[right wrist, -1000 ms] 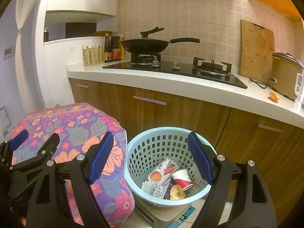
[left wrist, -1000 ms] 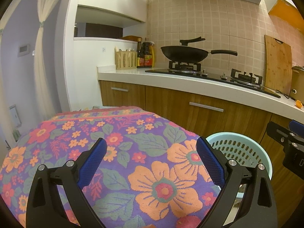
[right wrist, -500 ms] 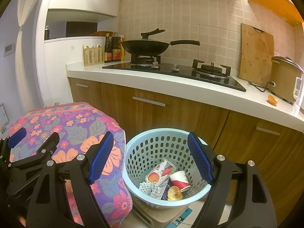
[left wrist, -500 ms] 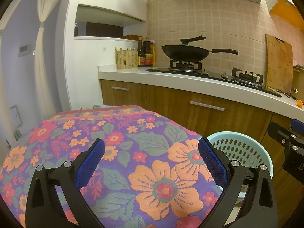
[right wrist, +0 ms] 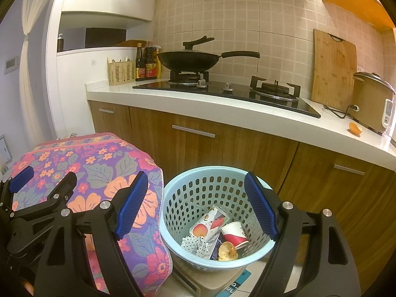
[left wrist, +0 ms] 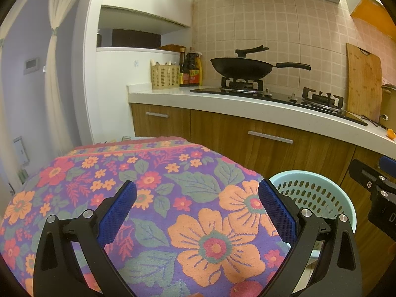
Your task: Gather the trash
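A light blue perforated basket stands on the floor by the cabinets; it also shows in the left wrist view. It holds a red and white paper cup, a fruit-printed carton, dotted paper and a peel. An orange peel lies on the white counter by the rice cooker; it shows small in the left wrist view. My right gripper is open and empty above the basket. My left gripper is open and empty over the floral cloth.
The floral cloth covers a low surface left of the basket. On the counter are a hob with a black wok, bottles, a utensil basket, a cutting board and a rice cooker. Wooden cabinets stand below.
Both grippers have drawn back and risen slightly; the basket and cloth sit a little lower in view. Both stay open and empty.
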`<state>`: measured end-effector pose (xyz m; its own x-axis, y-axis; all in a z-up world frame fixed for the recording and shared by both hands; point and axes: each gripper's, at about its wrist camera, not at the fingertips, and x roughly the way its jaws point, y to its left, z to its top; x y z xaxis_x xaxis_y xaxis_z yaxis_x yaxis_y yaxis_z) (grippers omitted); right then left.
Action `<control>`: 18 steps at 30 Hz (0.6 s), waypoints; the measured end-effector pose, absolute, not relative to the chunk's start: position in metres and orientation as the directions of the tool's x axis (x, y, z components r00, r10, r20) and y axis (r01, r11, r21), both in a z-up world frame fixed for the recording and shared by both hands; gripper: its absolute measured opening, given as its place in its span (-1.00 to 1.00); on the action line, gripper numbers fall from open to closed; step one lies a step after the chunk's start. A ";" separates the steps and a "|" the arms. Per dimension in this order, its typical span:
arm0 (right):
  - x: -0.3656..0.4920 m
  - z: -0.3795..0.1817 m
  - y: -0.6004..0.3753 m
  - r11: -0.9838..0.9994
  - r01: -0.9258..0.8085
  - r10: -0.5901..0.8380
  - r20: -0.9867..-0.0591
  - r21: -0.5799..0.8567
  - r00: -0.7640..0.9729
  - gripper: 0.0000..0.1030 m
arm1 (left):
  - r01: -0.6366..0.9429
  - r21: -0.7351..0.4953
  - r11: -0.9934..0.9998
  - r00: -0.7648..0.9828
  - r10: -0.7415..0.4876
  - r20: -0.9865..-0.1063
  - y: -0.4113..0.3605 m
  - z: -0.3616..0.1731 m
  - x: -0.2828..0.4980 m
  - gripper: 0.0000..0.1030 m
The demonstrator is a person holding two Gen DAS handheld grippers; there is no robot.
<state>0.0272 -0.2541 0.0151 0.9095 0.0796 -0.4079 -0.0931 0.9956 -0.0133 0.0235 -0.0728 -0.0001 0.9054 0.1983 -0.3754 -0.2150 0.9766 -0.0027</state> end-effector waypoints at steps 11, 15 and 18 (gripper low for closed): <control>0.027 0.014 -0.254 0.996 -0.091 0.079 -0.409 -0.011 0.909 0.47 | -0.214 -0.001 0.977 0.905 0.198 -0.377 -0.072 -0.001 0.024 0.85; 0.027 0.014 -0.255 0.996 -0.092 0.080 -0.410 -0.009 0.909 0.47 | -0.214 0.002 0.977 0.906 0.199 -0.373 -0.072 -0.001 0.024 0.85; 0.027 0.014 -0.254 0.996 -0.094 0.082 -0.410 -0.008 0.908 0.47 | -0.214 0.002 0.977 0.906 0.199 -0.374 -0.072 -0.002 0.025 0.85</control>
<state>0.0268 -0.2539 0.0137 0.9083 0.0824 -0.4101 -0.0938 0.9956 -0.0078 0.0250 -0.0723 -0.0021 0.9056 0.1993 -0.3744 -0.2140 0.9768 0.0024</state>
